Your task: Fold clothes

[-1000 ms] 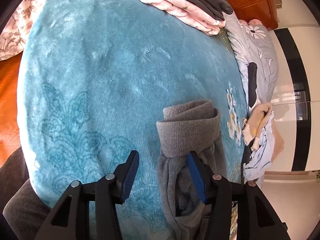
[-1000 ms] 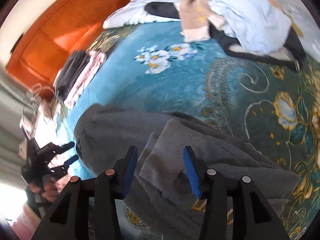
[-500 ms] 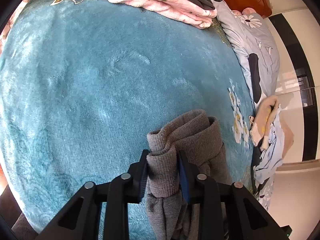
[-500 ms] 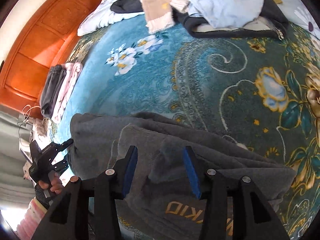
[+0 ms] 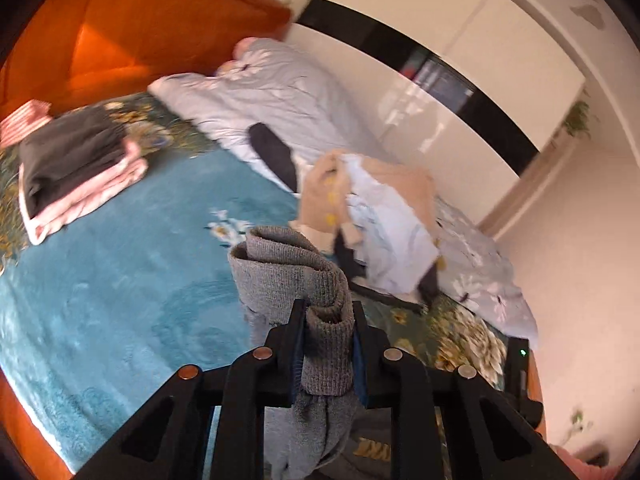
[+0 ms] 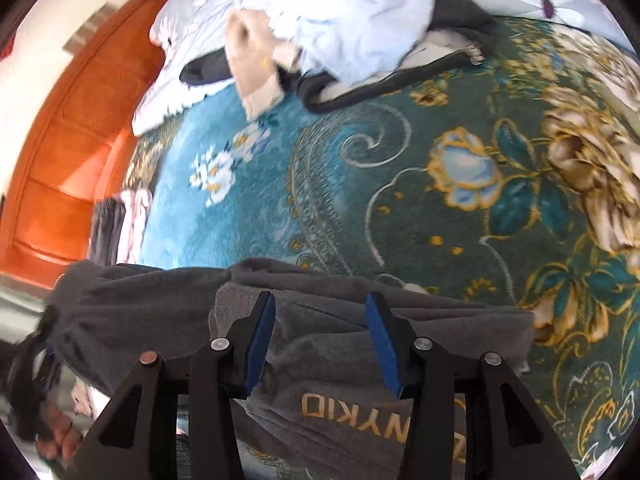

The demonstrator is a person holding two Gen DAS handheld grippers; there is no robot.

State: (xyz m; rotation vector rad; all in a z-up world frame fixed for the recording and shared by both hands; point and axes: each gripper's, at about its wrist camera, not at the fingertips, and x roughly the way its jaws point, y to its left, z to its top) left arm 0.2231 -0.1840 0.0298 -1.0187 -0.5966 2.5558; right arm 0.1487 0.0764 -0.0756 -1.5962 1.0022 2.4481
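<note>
A grey sweatshirt [image 6: 340, 364] with orange lettering lies at the near edge of the teal floral blanket [image 6: 400, 184]. My left gripper [image 5: 326, 338] is shut on its ribbed grey cuff [image 5: 292, 272] and holds the sleeve lifted above the bed. My right gripper [image 6: 322, 338] is open, its blue pads to either side of the sweatshirt's body just above the lettering, holding nothing. The left gripper and the hand on it show blurred at the far left of the right wrist view [image 6: 36, 392].
A folded stack of dark grey and pink clothes [image 5: 76, 168] sits near the orange headboard [image 5: 132, 36]. A loose pile of light blue, beige and black clothes [image 5: 372, 216] lies on the pale floral duvet [image 5: 288, 104]. White wardrobe at the right.
My left gripper closed on the grey cuff and lifted it, tilting up so the room came into view. My right gripper stayed open over the sweatshirt, shifting slightly.
</note>
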